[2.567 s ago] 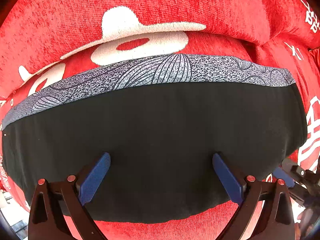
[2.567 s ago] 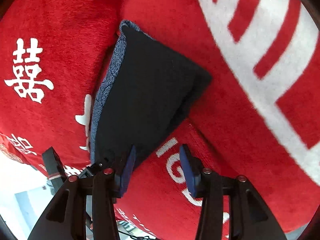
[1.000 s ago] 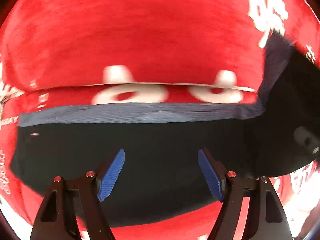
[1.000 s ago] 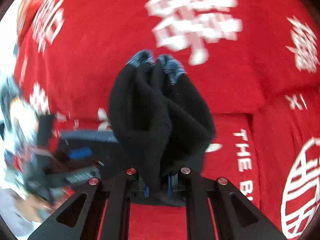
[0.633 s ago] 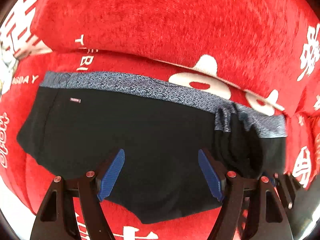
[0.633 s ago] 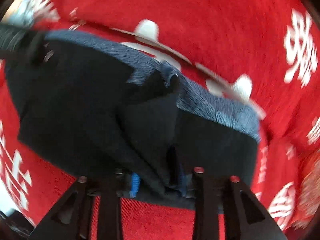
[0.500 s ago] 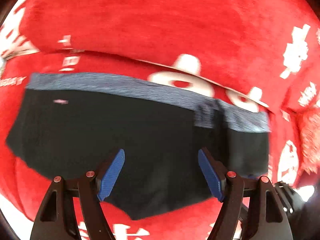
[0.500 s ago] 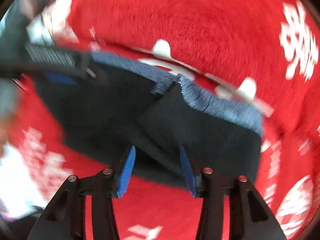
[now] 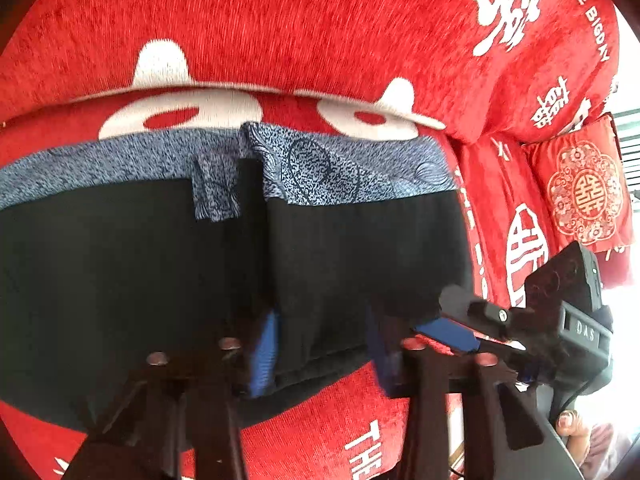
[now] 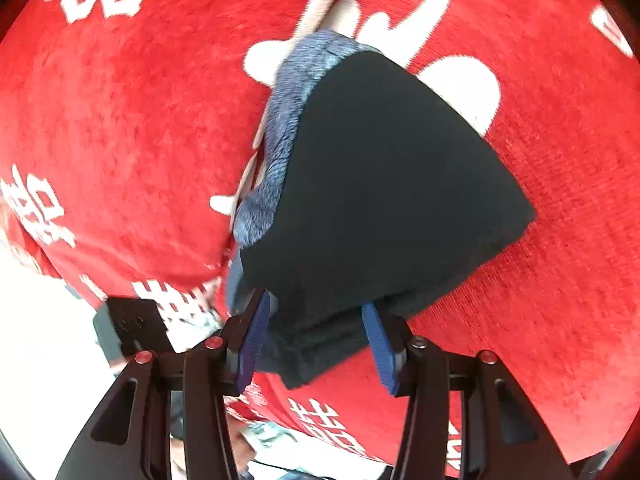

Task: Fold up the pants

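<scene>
Lying on a red sofa cover [image 9: 304, 32], black pants [image 9: 120, 280] with a blue patterned waistband [image 9: 352, 168] sit partly folded, one side lapped over the middle.

Both tools straddle the near fabric edge: the left gripper [image 9: 320, 344] has its blue pads parted around the folded flap, and the right gripper [image 10: 316, 336] stands released likewise, the cloth's corner between its fingers. White print on the cover reads "THE BIGDAY" [image 9: 592, 12]; the right tool's body shows "DAS" [image 9: 585, 333].
</scene>
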Demonstrator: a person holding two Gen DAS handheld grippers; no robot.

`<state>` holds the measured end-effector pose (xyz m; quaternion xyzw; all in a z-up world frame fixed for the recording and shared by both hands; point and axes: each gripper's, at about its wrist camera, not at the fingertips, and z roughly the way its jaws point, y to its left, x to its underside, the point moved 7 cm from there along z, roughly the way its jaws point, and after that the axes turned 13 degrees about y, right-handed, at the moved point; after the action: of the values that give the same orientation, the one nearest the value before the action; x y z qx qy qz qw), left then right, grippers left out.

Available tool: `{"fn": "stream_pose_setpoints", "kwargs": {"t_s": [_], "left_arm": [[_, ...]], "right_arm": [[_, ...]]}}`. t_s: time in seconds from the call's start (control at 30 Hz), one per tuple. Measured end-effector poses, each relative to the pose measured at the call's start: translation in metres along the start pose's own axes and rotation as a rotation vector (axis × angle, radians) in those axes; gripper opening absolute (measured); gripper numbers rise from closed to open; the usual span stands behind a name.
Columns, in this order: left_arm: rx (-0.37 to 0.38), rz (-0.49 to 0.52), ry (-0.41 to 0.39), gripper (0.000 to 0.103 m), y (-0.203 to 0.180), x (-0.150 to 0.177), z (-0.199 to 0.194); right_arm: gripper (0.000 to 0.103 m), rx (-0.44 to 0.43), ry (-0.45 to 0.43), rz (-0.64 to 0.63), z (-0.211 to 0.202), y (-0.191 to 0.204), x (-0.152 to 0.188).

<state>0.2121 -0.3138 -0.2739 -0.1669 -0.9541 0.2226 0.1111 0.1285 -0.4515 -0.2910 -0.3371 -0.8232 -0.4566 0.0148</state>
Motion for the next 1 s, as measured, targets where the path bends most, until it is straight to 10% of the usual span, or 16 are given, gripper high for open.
{"fn": "stream_pose_setpoints", "kwargs": {"t_s": [0.03,0.07,0.4,0.47,0.53,0.7,0.83,1.0], "left_arm": [[0.008,-0.002,0.010,0.016,0.000,0.001,0.001],[0.008,-0.007,0.011,0.013,-0.001,0.002,0.000],[-0.183,-0.091,-0.031,0.014,0.031,0.021,0.000],[-0.222,-0.113,-0.060,0.040,0.033,0.019,-0.003],[-0.239,-0.126,-0.087,0.063,0.033,0.019,-0.010],[-0.260,-0.118,-0.142,0.063,0.032,0.023,-0.042],[-0.247,-0.083,-0.191,0.063,0.017,0.005,-0.058],[-0.239,-0.030,-0.195,0.063,-0.006,-0.024,-0.037]], "right_arm": [[0.035,-0.024,0.003,0.024,0.003,-0.004,-0.004],[0.004,-0.023,0.007,0.043,0.005,-0.007,-0.005],[0.004,0.126,0.068,0.002,0.030,-0.004,0.002],[0.005,0.098,0.056,0.037,0.035,-0.010,-0.005],[0.007,0.108,0.079,0.007,0.030,-0.003,-0.004],[0.061,0.205,0.173,-0.275,-0.006,0.045,0.017],[0.065,0.281,-0.002,-0.444,-0.063,0.072,-0.020],[0.062,0.226,-0.032,-0.260,-0.065,0.030,-0.105]]}}
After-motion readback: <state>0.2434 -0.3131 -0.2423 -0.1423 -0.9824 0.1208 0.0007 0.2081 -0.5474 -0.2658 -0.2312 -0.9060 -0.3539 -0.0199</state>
